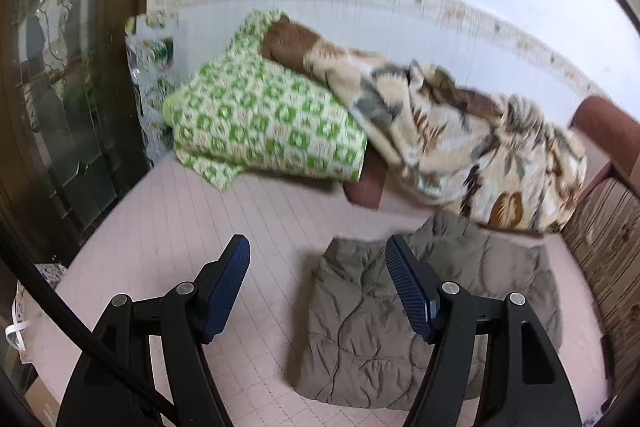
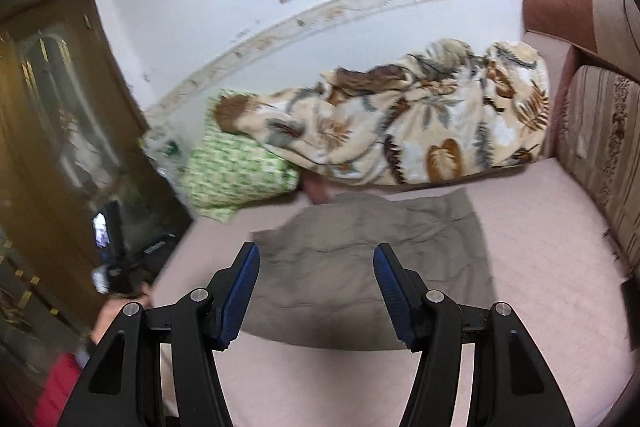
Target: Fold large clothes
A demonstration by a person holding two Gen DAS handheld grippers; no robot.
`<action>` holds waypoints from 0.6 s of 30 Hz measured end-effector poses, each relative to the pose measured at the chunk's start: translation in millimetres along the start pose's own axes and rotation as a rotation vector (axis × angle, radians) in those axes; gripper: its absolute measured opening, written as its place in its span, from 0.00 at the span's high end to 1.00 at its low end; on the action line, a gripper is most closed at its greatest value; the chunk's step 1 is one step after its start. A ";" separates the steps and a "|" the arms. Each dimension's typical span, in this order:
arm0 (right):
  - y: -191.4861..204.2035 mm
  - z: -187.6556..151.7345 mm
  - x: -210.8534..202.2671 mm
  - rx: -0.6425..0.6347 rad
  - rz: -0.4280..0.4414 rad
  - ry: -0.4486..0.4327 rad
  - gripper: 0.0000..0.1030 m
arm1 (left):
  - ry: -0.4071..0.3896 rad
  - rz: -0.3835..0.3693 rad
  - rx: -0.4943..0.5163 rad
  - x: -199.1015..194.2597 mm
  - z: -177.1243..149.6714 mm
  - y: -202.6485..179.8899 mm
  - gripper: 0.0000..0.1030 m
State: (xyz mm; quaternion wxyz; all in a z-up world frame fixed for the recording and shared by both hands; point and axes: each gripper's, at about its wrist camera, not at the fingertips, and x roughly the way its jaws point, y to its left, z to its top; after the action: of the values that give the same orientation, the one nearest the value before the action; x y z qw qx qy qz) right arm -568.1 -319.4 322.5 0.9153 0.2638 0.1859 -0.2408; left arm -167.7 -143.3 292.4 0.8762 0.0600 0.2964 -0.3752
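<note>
With the fingers of our left gripper (image 1: 318, 279) and right gripper (image 2: 316, 287) spread wide and empty, the olive quilted jacket (image 1: 400, 323) lies folded into a compact rectangle on the pink bed (image 1: 168, 227) at lower centre, and we judge the fold essentially done.

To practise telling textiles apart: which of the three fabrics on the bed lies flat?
The plain olive quilted jacket, nearest the viewer; the green-checked blanket and leaf-print blanket are bundled.
</note>
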 end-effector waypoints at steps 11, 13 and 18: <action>34.9 9.1 -20.8 -0.148 0.043 -0.110 0.31 | -0.027 -0.099 0.121 -41.3 0.2 -48.5 0.32; 21.8 3.3 4.1 -0.147 0.010 -0.079 0.31 | -0.005 -0.121 0.147 -27.5 -11.6 -61.0 0.32; -32.2 -12.8 77.0 -0.079 -0.043 0.018 0.31 | 0.104 -0.157 0.174 32.6 -53.5 -92.7 0.32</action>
State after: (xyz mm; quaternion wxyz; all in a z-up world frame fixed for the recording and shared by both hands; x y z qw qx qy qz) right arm -525.4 -362.5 263.7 0.9179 0.2254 0.2094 -0.2506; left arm -239.7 -212.0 241.2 0.8192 0.1316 0.3114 -0.4632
